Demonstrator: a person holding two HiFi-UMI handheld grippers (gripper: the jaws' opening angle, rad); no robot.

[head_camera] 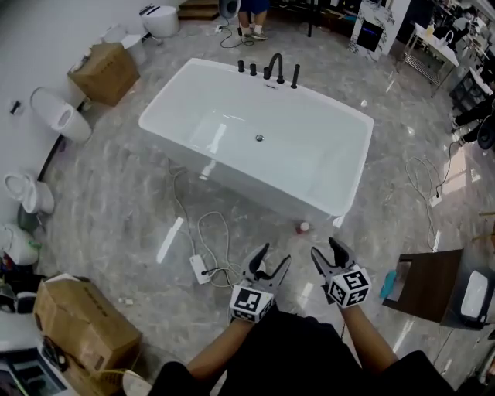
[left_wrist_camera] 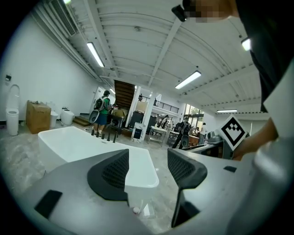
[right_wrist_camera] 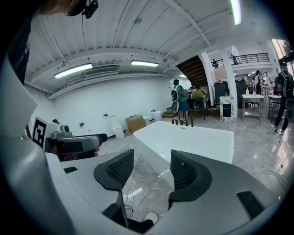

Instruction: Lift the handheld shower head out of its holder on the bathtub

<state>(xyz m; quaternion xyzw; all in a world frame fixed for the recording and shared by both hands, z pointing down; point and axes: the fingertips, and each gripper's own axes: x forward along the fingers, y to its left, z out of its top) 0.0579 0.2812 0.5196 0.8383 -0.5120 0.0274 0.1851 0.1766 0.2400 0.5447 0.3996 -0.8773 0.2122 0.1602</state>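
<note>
Bathtub [head_camera: 224, 166] mid-floor — taps [head_camera: 271, 71] on its far rim, cable [head_camera: 209, 270] before it, box [head_camera: 104, 71] left.

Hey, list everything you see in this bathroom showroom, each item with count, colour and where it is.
bathtub: one, white, freestanding, centre of the floor
tap fittings: one row, black, on the tub's far rim
toilets: several, white, along the left wall
cardboard boxes: two, brown, one by the left wall, one at lower left
cable: one, white, looped on the floor in front of the tub
side table: one, dark, at the right
bystander: one, standing beyond the tub
left tool: one, grey, open and empty, bottom centre
right tool: one, grey, open and empty, beside the left tool
</note>
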